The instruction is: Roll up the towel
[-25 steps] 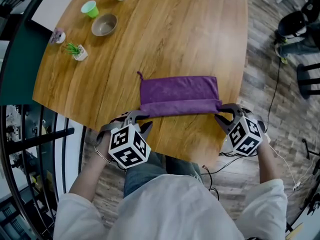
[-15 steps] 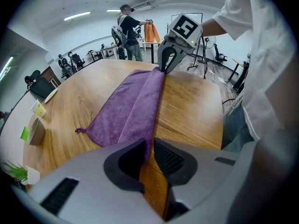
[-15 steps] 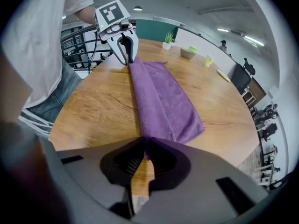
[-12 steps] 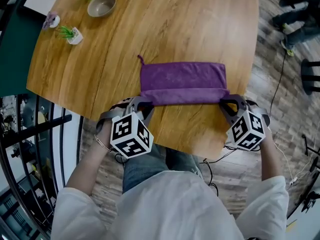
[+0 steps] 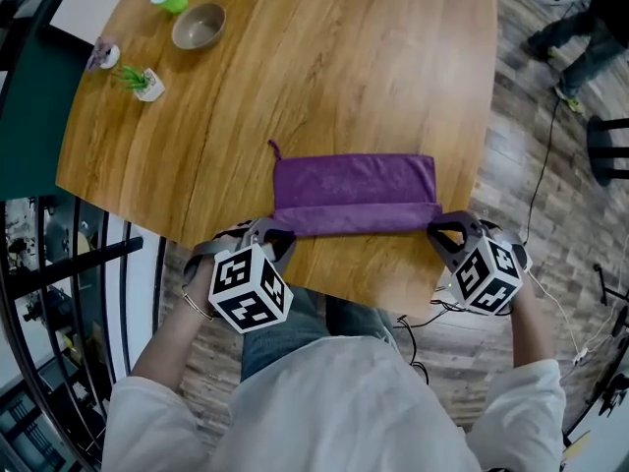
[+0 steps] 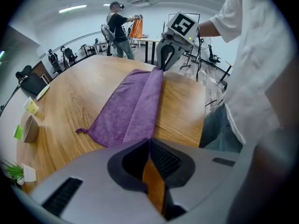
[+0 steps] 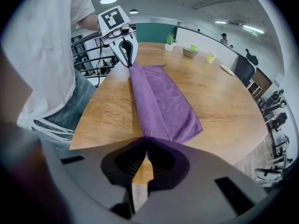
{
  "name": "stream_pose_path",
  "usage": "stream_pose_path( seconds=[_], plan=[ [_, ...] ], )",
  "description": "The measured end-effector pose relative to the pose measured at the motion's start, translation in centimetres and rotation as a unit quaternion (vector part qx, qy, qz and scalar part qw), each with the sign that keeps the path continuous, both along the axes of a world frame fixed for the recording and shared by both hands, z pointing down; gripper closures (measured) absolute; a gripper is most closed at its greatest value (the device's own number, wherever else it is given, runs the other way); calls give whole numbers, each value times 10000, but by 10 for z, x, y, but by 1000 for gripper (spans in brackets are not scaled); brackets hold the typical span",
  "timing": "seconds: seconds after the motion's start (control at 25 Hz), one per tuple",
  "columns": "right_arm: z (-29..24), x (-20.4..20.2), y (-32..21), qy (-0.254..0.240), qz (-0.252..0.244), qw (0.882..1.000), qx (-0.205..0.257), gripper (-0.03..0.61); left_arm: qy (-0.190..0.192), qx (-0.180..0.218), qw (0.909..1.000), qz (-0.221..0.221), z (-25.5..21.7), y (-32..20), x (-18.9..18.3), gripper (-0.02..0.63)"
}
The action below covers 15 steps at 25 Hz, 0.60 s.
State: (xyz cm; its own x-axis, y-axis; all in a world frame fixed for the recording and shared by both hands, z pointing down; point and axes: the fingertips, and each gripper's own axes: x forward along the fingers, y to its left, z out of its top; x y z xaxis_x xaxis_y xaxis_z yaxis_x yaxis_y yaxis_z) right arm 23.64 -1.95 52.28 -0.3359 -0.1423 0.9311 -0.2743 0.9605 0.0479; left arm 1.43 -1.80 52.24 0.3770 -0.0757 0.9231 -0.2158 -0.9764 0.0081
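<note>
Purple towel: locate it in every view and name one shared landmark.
Head view: towel at centre, by the table's near edge.
Left gripper view: towel at centre, stretching up and right.
Right gripper view: towel at centre, stretching up and left.
Shared landmark: potted plant, top left, bottom left, top centre.

A purple towel (image 5: pixel 354 180) lies flat on the wooden counter (image 5: pixel 324 57), toward the counter's 6 o'clock edge in the head view. Its long sides run from 9 to 3 o'clock. The 6 o'clock long edge is turned over onto the cloth in a narrow, slightly raised band (image 5: pixel 356 218). A small hanging loop (image 5: pixel 273 148) sticks out at its 10 o'clock corner.
</note>
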Motion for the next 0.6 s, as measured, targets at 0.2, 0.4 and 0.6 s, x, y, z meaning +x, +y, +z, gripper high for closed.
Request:
stream_pose_path(
  seconds=[0.2,0.4,0.6],
  plan=[
    [-18,1,-13,-142,214,9996,-92,558,35,-117,9998,-126,-11,-14,-2,594],
    [-23,4,-40,-124,364,9992,-122,557,-13,-44,9996,-292,-17,-44,-3,594],
    [-13,4,-63,-60,466,9988,-158,555,-102,40,9990,-424,-11,-71,-3,594]
  ],
)
